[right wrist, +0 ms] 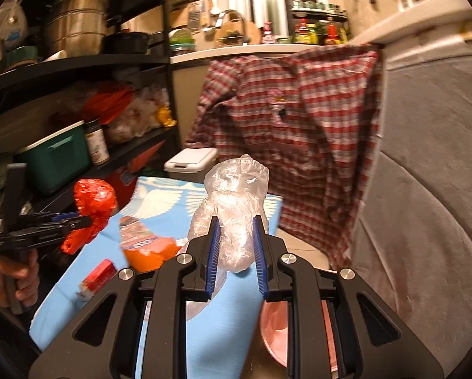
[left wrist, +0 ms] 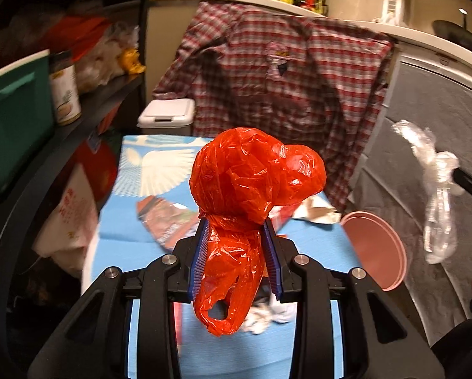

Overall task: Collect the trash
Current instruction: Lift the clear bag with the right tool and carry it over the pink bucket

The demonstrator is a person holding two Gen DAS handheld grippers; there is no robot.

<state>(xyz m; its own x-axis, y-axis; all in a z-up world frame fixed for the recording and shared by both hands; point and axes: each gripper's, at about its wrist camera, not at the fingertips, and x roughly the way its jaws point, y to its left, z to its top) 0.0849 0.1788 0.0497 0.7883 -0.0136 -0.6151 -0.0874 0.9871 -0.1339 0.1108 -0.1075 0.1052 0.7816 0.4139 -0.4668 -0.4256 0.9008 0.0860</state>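
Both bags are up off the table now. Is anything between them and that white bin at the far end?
Nothing visible blocks the way. The red bag and clear bag hang above the table; only flat wrappers lie below, before the closed bin.

The left gripper [left wrist: 236,224] points forward and somewhat downward, its blue-padded jaws pressed from both sides on the neck of a crumpled red plastic bag [left wrist: 251,173], which they hold up off the surface. The right gripper [right wrist: 236,227] sits at a similar downward tilt, its jaws clamped on a bunched clear plastic bag [right wrist: 236,202] held in the air. In the right wrist view, a bare hand [right wrist: 13,281] grips the left gripper's handle at the frame's left edge.
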